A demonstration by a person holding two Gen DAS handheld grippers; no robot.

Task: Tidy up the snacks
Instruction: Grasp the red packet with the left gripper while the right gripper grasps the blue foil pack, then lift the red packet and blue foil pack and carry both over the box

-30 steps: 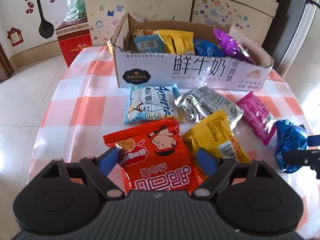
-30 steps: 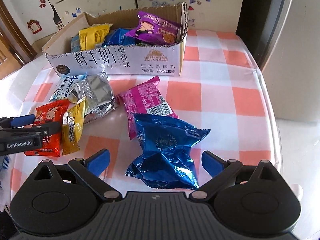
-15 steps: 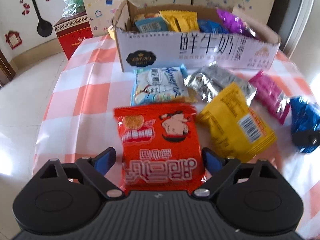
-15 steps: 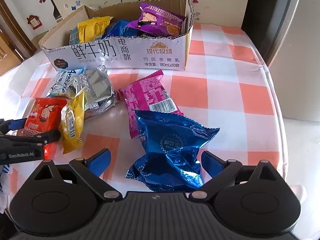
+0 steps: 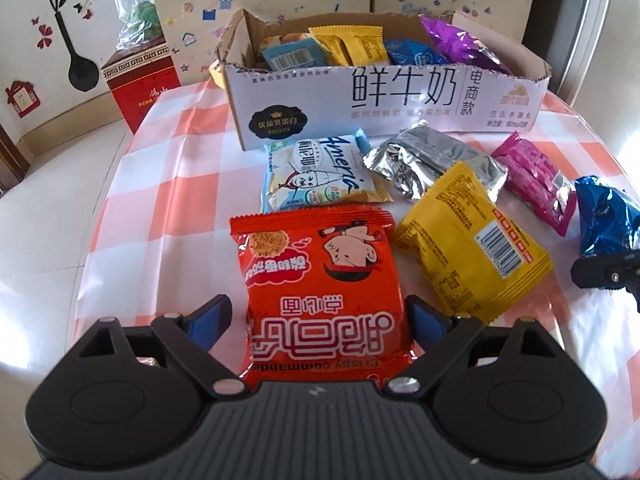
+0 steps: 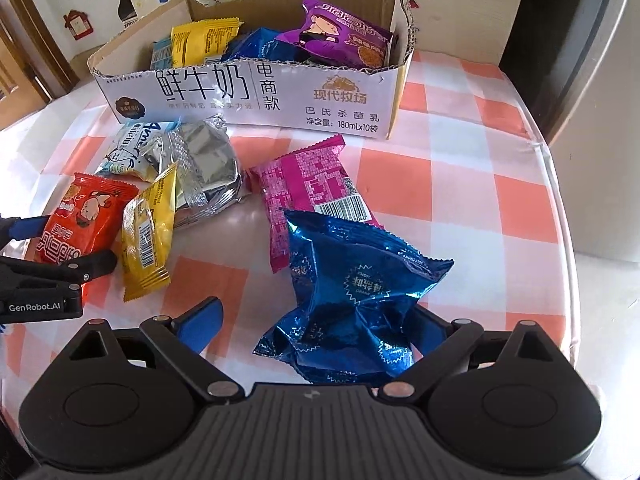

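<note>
A left hand-held gripper [image 5: 320,316] straddles a red crinkled noodle-snack packet [image 5: 320,280] lying flat on the orange-and-white checked worktop [image 5: 168,184]; its jaws have just been closing, the right blue pad at the packet's edge, the left one a little apart from it. The right hand-held gripper [image 6: 316,320] stands wide around a crumpled shiny blue foil packet [image 6: 352,300], its left pad clearly apart; the right pad is hidden behind the foil. Between the two lie a yellow packet with a barcode [image 5: 472,240], a silver foil packet [image 5: 432,164], a pink packet [image 6: 312,192] and a pale blue-and-white packet [image 5: 316,172]. At the far side stands an open white printed cardboard box [image 5: 380,96] already holding yellow, blue and purple packets.
</note>
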